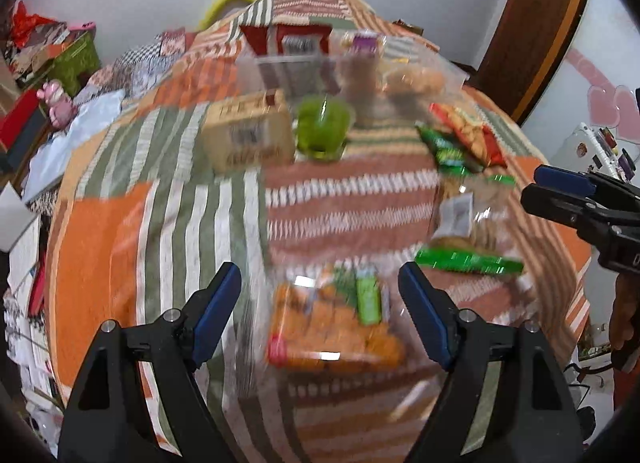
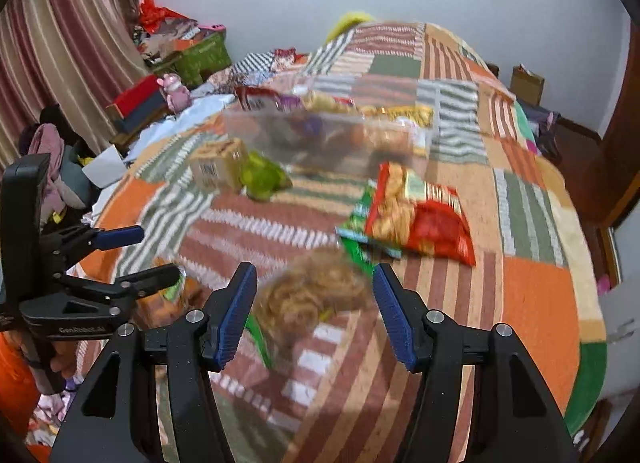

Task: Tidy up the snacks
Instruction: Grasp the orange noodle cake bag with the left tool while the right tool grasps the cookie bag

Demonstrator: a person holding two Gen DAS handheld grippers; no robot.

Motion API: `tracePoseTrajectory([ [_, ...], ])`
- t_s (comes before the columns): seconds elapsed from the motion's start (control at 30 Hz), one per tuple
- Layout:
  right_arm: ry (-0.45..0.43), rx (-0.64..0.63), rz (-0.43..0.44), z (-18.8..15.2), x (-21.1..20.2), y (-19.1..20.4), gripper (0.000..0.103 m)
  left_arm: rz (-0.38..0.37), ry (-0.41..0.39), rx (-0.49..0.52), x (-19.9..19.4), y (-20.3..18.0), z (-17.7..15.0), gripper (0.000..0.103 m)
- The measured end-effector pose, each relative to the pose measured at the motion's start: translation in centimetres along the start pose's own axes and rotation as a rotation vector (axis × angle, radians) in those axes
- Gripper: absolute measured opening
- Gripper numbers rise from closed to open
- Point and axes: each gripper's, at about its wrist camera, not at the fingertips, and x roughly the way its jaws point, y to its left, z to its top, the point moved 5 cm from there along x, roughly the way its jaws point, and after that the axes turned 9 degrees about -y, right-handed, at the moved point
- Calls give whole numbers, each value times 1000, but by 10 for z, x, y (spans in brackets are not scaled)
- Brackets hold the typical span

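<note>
Both grippers over the bed, lining up on two snack packs.

We should centre each pack before closing, gripping the body rather than the loose film. Left gripper: jaws wide, nothing touched, orange snack pack just ahead between them. Right gripper: jaws moderately apart, empty, clear cookie bag between them. Beyond lie a red packet and the clear bin.

text: "GenRobot.AI" | on: my left gripper body, seen from my right | snack packets: print too blurred to read
</note>
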Motion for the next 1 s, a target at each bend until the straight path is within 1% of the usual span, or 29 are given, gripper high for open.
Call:
tracePoseTrajectory([
  [0.1,25,28,6,-10,5,-3,57,-8,31,-26,5,3,-13,81],
  [0.13,36,37,9,-13,7,-4,57,-12,35,-33,7,3,-17,83],
  [0.17,43,42,13,-15,9,-3,57,-15,34,-46,8,4,-19,88],
  [0.23,58,42,20,-18,14,-2,57,-17,28,-59,9,4,-21,90],
  [0.37,73,36,27,-23,23,3,57,-15,18,-64,16,1,-21,91],
  [0.53,91,60,54,-25,36,5,57,-23,14,-79,24,-1,-20,93],
  [0.63,102,69,64,-25,42,7,60,-38,1,-76,24,-4,-20,93],
  [0.77,115,81,84,-25,49,10,61,-56,-6,-74,26,-9,-19,93],
  [0.8,117,86,87,-25,51,10,61,-61,-4,-79,27,-9,-19,93],
  [0.9,113,101,91,-23,54,11,67,-79,0,-94,28,-9,-18,94],
  [0.97,107,106,87,-20,56,11,68,-84,5,-98,28,-9,-18,97],
  [1.0,105,107,85,-19,57,11,68,-103,29,-113,31,-9,-20,99],
])
